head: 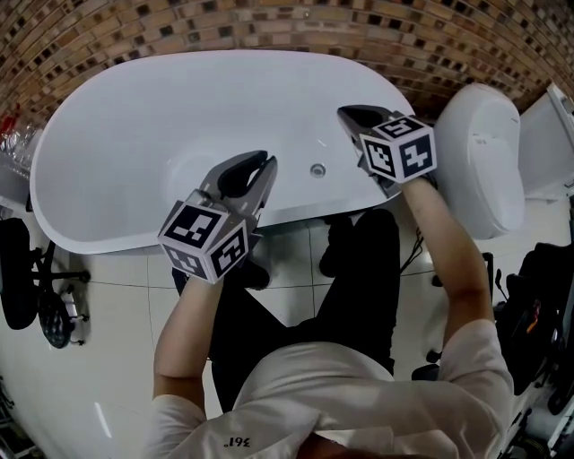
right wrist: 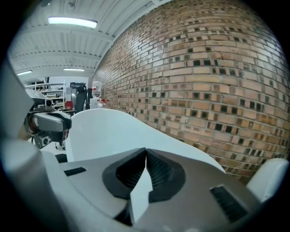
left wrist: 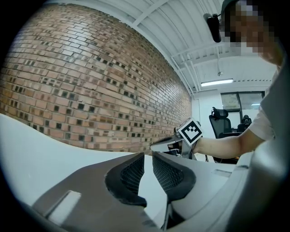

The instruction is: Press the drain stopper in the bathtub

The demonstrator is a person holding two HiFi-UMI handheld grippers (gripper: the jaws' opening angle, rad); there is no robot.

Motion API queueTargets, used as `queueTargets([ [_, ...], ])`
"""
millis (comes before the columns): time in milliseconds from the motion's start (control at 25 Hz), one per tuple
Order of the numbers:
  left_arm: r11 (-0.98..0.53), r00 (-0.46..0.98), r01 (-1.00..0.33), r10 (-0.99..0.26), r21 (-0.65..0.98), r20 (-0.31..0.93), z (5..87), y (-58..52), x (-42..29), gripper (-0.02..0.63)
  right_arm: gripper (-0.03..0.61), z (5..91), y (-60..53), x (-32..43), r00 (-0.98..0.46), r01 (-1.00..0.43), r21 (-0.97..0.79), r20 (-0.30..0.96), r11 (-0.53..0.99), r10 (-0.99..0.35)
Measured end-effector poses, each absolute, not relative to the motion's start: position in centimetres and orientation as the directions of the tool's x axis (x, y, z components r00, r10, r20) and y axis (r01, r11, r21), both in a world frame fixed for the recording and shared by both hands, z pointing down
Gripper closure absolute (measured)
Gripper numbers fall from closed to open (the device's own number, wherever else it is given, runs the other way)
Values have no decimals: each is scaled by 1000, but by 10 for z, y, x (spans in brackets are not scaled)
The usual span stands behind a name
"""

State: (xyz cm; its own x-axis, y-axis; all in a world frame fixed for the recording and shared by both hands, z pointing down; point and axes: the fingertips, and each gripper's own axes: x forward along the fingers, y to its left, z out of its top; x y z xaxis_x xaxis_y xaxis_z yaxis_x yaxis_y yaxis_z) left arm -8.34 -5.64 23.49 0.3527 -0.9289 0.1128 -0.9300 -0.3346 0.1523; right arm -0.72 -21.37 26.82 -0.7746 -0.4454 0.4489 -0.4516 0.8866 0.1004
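Note:
The white oval bathtub [head: 99,235] lies across the top of the head view, below a brick wall. Its small round metal drain stopper [head: 317,169] sits on the tub floor near the front wall. My left gripper [head: 268,163] hangs over the tub's front edge, left of the stopper and apart from it. Its jaws are shut with only a thin slit between them and hold nothing [left wrist: 148,156]. My right gripper [head: 346,113] is above the tub's right end, past the stopper, shut and empty [right wrist: 146,150]. The stopper is out of sight in both gripper views.
A white toilet [head: 489,152] stands just right of the tub. The brick wall [head: 269,22] runs behind it. A dark wheeled chair base [head: 49,309] is on the tiled floor at the left. The person's black shoes [head: 336,244] touch the tub's front.

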Motion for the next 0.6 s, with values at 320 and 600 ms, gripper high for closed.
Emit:
queueTargets([
  [320, -343, 367, -924, -918, 167, 148, 252, -85, -90, 563, 563, 287, -244, -26, -761, -450, 96, 480, 888, -437],
  [600, -344, 374, -922, -909, 175, 183, 271, -109, -97, 563, 563, 312, -268, -42, -748, -447, 82, 513, 891, -422],
])
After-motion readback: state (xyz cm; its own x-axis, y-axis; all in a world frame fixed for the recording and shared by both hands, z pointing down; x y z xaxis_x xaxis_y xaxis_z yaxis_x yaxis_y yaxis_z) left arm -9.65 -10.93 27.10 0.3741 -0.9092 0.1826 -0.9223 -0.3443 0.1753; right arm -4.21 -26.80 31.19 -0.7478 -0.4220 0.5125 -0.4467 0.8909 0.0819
